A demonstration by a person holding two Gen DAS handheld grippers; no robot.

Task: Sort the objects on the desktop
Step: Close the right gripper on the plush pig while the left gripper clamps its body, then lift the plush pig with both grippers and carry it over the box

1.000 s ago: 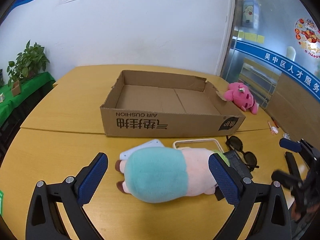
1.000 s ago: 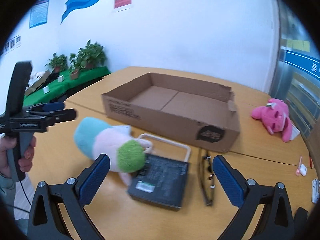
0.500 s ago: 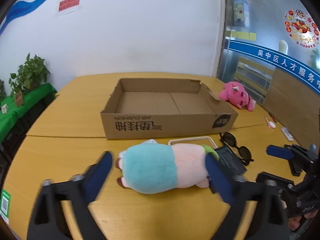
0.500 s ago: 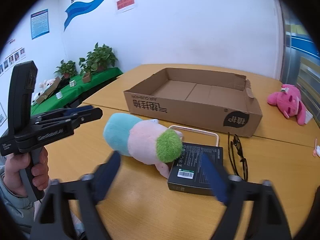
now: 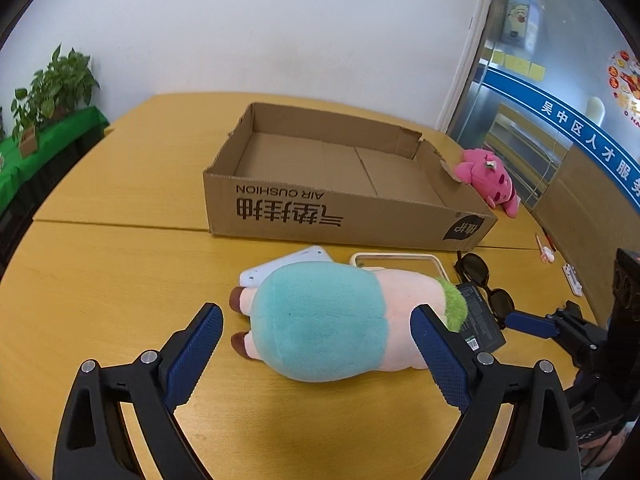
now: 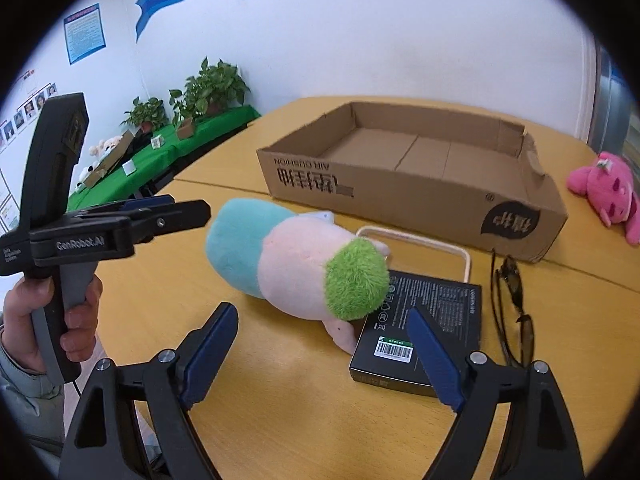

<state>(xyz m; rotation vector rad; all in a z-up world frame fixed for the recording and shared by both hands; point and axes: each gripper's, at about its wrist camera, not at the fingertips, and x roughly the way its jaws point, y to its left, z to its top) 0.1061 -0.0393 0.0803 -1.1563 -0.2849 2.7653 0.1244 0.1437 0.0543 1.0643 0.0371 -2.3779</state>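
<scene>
A plush toy (image 5: 332,320) with a teal rear, pink middle and green head (image 6: 356,280) lies on its side on the wooden table, in front of an empty cardboard box (image 5: 340,216). My left gripper (image 5: 316,316) is open and straddles the toy's teal end without its pads touching it. My right gripper (image 6: 322,314) is open just short of the green head, and nothing is pressed between its pads. The toy rests partly on a black flat box (image 6: 420,320), a beige rectangular frame (image 6: 424,240) and a white flat device (image 5: 288,264).
Dark sunglasses (image 6: 516,304) lie to the right of the black box. A pink plush (image 5: 488,180) sits beside the cardboard box's right end. Small white items (image 5: 570,278) lie near the table's right edge. Potted plants (image 6: 208,88) stand on a green-covered bench.
Both grippers have dropped closer to the teal and pink plush. The right gripper's jaws have narrowed a little. The toy and the other objects have not moved.
</scene>
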